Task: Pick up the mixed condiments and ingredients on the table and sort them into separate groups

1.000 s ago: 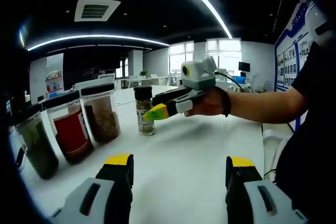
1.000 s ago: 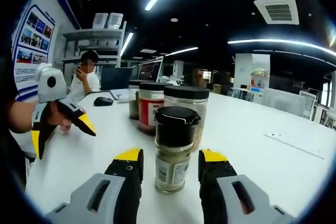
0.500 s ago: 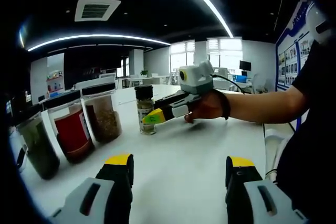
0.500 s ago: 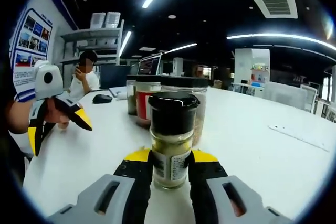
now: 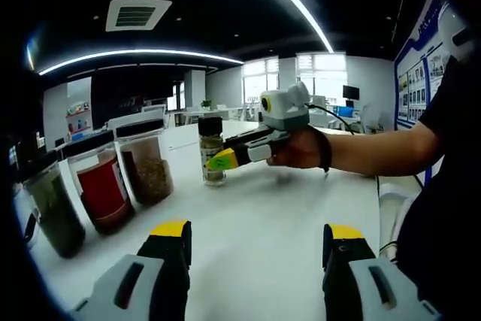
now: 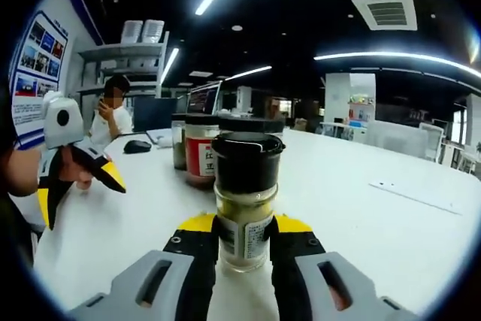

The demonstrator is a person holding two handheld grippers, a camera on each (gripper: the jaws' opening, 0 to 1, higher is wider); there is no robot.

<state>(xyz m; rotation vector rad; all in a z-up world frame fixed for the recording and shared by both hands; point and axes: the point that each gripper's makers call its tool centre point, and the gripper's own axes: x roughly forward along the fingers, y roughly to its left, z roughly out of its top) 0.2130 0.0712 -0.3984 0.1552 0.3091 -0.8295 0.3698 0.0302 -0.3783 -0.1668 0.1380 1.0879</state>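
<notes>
Jaws of the right gripper [image 6: 242,232] are clamped on a small spice bottle [image 6: 243,201] with a black flip cap, pale powder inside and a paper label; in the left gripper view the same bottle [image 5: 211,151] sits between the yellow tips of that gripper [image 5: 222,160], held out by the person's hand [image 5: 299,149]. Whether the bottle's base touches the white bench [image 5: 285,208] or hangs just above it is hard to tell. Jaws of the left gripper [image 5: 255,240] stand wide apart over bare bench, holding nothing.

As for progress, three larger black-lidded jars stand side by side in a row: a dark green-filled jar [image 5: 51,212], a red-filled jar [image 5: 101,191] and a jar of brownish seeds [image 5: 147,166]. That looks like one group already formed, with the small bottle being dealt with now; what else remains to sort I cannot see.

Farther out, the row of jars [image 6: 197,149] stands just behind the bottle in the right gripper view, so a forward move could knock it. A computer mouse [image 6: 137,146] lies well beyond, near a seated person [image 6: 114,114] at the bench's far end.
</notes>
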